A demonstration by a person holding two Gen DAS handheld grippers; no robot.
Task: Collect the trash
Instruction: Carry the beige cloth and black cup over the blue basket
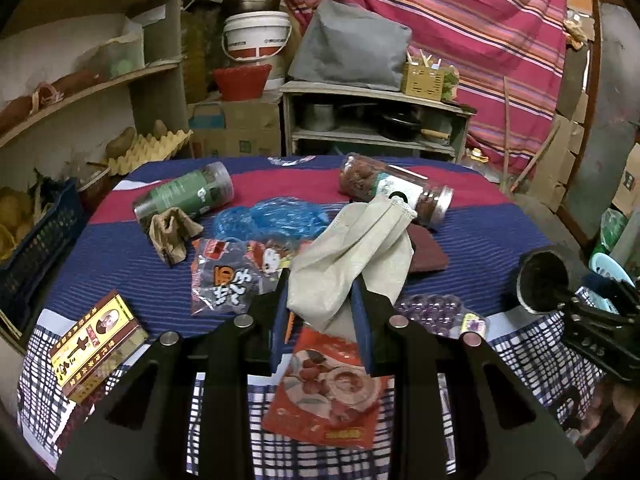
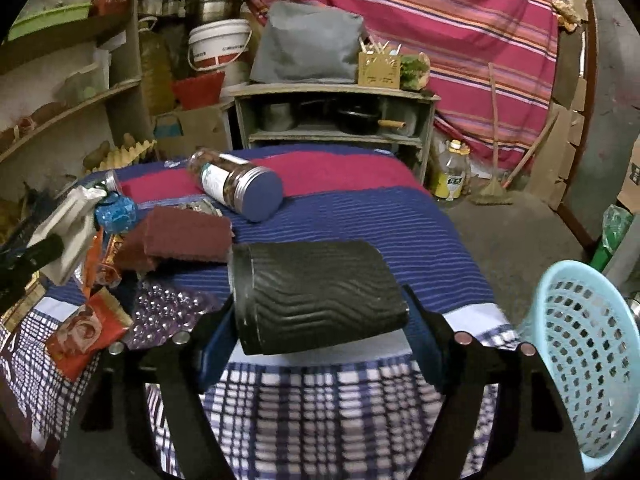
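Note:
My left gripper (image 1: 320, 286) is shut on a pale crumpled cloth-like bag (image 1: 352, 248), held above the table's litter. My right gripper (image 2: 320, 306) is shut on a black ribbed paper cup (image 2: 316, 292), which lies sideways between the fingers, clear of the tablecloth. The cup (image 1: 540, 280) also shows at the right of the left wrist view. Still lying on the table are a red snack packet (image 1: 328, 392), a black-and-red wrapper (image 1: 232, 276), a blue plastic bag (image 1: 272, 216), crumpled brown paper (image 1: 172, 232) and a purple blister tray (image 1: 432, 308).
A light blue perforated basket (image 2: 580, 360) stands just off the table's right side. Two clear jars (image 1: 184, 196) (image 1: 396, 192) lie at the far side, a maroon pad (image 1: 424, 252) and a yellow-red box (image 1: 96, 344) nearer. Shelves and a crate crowd the left.

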